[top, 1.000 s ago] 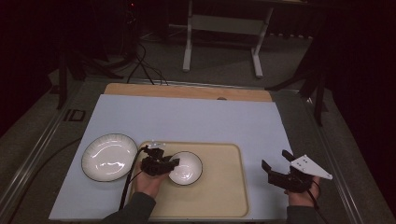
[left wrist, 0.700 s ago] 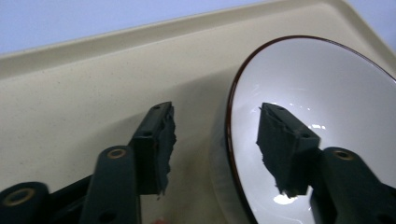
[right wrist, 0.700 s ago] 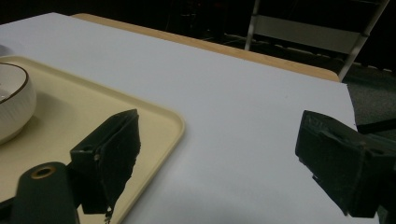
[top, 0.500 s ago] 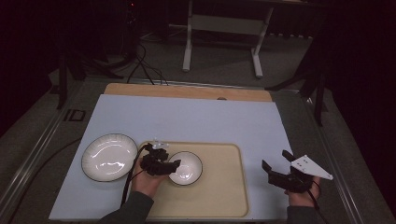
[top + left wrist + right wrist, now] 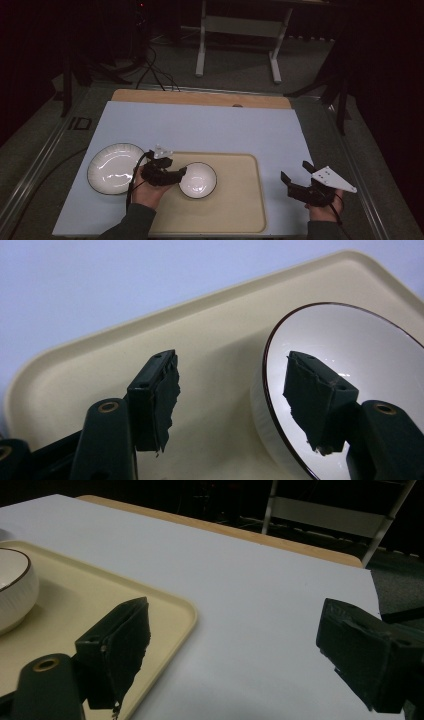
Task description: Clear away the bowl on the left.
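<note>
Straddling the bowl rim on the tray, the left gripper has just been opening, unclenched; right gripper gapes.

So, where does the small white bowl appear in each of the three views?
High view: the small white bowl sits on the left part of the beige tray, just right of the left gripper.
Left gripper view: the bowl is at the right, its rim between the open jaws.
Right gripper view: the bowl is at the left edge.
Shared landmark: the tray.
</note>
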`<state>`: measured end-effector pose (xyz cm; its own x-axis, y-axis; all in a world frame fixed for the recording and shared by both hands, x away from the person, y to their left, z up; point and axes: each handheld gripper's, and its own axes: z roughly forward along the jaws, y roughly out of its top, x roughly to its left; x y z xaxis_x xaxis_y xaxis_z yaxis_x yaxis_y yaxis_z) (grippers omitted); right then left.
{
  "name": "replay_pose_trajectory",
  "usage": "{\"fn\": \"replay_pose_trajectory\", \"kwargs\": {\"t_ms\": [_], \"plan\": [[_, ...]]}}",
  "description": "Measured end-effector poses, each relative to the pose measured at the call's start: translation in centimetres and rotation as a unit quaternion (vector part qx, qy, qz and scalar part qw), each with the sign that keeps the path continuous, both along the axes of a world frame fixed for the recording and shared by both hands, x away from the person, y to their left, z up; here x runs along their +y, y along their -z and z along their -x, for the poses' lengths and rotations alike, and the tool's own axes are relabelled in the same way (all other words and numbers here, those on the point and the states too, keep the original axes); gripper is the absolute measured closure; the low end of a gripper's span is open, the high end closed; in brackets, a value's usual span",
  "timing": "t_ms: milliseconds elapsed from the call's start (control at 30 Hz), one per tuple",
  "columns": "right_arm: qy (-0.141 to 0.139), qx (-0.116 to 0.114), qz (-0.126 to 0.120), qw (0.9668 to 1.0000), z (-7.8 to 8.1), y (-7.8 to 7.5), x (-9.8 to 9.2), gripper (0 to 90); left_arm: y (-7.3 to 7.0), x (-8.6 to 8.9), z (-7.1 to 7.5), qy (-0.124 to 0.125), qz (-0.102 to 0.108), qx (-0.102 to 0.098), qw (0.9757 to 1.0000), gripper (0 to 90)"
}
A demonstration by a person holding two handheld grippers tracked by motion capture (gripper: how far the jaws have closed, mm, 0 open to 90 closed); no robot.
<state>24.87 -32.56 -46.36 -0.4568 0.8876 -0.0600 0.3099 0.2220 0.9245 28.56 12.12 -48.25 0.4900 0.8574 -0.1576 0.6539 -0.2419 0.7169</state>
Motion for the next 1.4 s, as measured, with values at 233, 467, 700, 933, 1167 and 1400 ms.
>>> {"fn": "replay_pose_trajectory", "kwargs": {"t_ms": [233, 467, 700, 933, 1167, 1400], "plan": [[0.001, 0.0, -0.001, 1.0, 0.0, 0.0, 0.0, 13.6, -1.1, 0.7, 0.8, 0.021, -0.02, -0.03, 0.9991, 38.7], [0.001, -0.001, -0.002, 1.0, 0.1, 0.0, -0.1, 13.6, -2.0, 2.5, 1.4, 0.004, -0.014, -0.058, 0.9982, 38.6], [0.002, -0.001, -0.004, 1.0, 0.1, 0.0, -0.1, 13.6, -2.8, 5.2, 2.1, -0.02, -0.015, -0.09, 0.9956, 38.5], [0.005, -0.001, -0.009, 0.9999, 0.1, 0.0, -0.3, 13.6, -3.2, 7.6, 3.0, -0.044, -0.015, -0.121, 0.9916, 37.0], [0.008, -0.001, -0.012, 0.9999, 0.2, 0.0, -0.4, 13.6, -2.6, 10.7, 3.7, -0.098, -0.002, -0.129, 0.9868, 32.1], [0.01, 0.0, -0.011, 0.9999, 0.2, 0.0, -0.3, 13.6, -2.0, 13.7, 4.4, -0.149, 0.013, -0.135, 0.9795, 28.1]]}}
